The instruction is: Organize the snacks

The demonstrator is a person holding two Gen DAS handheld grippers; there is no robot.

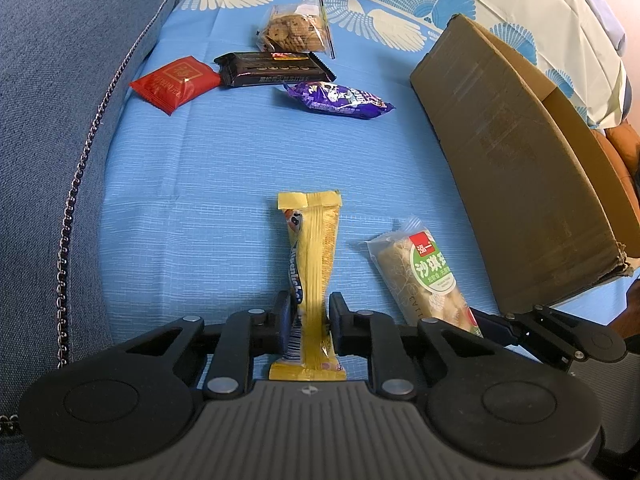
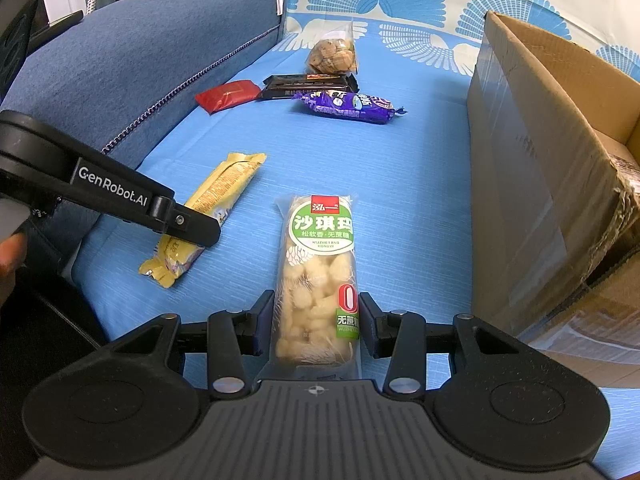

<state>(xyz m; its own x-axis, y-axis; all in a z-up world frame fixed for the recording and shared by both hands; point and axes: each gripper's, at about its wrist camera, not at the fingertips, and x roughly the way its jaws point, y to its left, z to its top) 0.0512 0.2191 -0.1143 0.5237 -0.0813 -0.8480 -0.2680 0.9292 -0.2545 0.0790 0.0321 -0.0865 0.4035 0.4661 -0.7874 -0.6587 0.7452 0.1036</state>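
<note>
1. Left wrist view: my left gripper (image 1: pixel 310 320) has its jaws pinching a yellow snack bar (image 1: pixel 314 276) across its narrow middle, low in the centre of the frame. The bar lies on the blue bed sheet (image 1: pixel 208 168).
2. Just right of it lies the green-labelled sachima pack (image 1: pixel 424 276), its near end running toward my right gripper (image 1: pixel 496 326) at the lower right.
3. Right wrist view: my right gripper (image 2: pixel 316 320) has its jaws on either side of the sachima pack (image 2: pixel 320 276), pads against the wrapper, pinching it. The pack lies lengthwise at lower centre, flat on the sheet (image 2: pixel 400 184).
4. My left gripper's arm (image 2: pixel 120 196) comes in from the left edge, over the yellow snack bar (image 2: pixel 224 196).
5. Across the upper middle sit four more snacks: a red packet (image 1: pixel 176 84), a black chocolate biscuit pack (image 1: pixel 276 68), a purple wrapper (image 1: pixel 340 100) and a clear bag of cookies (image 1: pixel 296 30).
6. A cardboard box (image 1: pixel 516 168) stands open along the right side, well apart from those four.
7. A blue cushion (image 1: pixel 60 100) fills the left.
</note>
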